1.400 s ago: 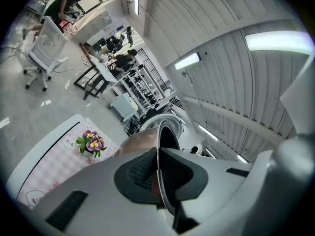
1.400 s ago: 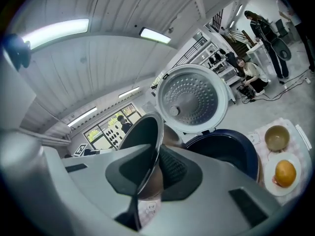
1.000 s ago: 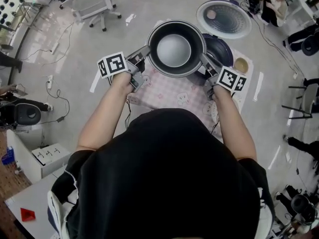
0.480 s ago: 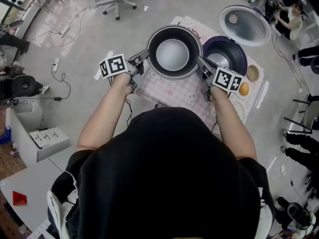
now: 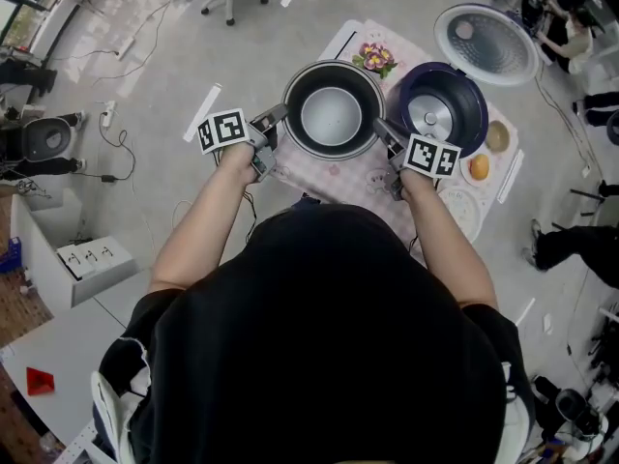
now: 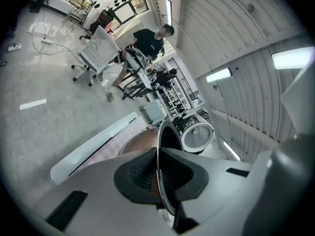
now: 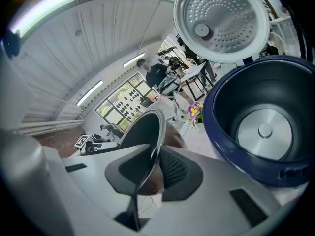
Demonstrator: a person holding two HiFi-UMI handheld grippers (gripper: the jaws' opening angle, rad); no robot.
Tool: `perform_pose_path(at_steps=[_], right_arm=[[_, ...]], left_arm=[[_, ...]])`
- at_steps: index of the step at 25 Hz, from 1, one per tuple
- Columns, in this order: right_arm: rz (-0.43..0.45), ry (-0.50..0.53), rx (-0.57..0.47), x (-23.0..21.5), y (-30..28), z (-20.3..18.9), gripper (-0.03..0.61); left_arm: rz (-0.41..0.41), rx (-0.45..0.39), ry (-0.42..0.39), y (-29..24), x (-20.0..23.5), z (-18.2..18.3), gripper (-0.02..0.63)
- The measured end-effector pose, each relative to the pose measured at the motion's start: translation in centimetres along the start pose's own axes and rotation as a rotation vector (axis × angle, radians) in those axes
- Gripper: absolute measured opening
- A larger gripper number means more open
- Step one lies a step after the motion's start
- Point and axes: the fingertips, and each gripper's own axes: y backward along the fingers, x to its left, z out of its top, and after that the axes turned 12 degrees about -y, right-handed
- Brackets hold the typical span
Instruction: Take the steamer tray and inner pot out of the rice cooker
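Seen from above, the left claw (image 5: 280,117) and right claw (image 5: 380,127) are each pinching opposite sides of the inner pot's (image 5: 331,114) rim, holding it level between them over the desk (image 5: 353,177), with the open rice cooker (image 5: 476,100) sitting just to its right.

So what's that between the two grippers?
The inner pot: in the head view the left gripper and right gripper each pinch its rim from opposite sides.

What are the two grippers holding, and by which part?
Both hold the inner pot by its rim. The left gripper is clamped on the rim's left side and the right gripper on its right side.
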Motion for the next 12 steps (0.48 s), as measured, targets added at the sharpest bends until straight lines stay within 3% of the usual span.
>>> perform_pose_path(at_steps=[12], right_arm=[[-0.071,-0.054,0.085,-4.3,-1.9,-4.1,0.067]], left_arm=[[0.074,0.090,0.024,-1.3,4.8,-4.4,0.041]])
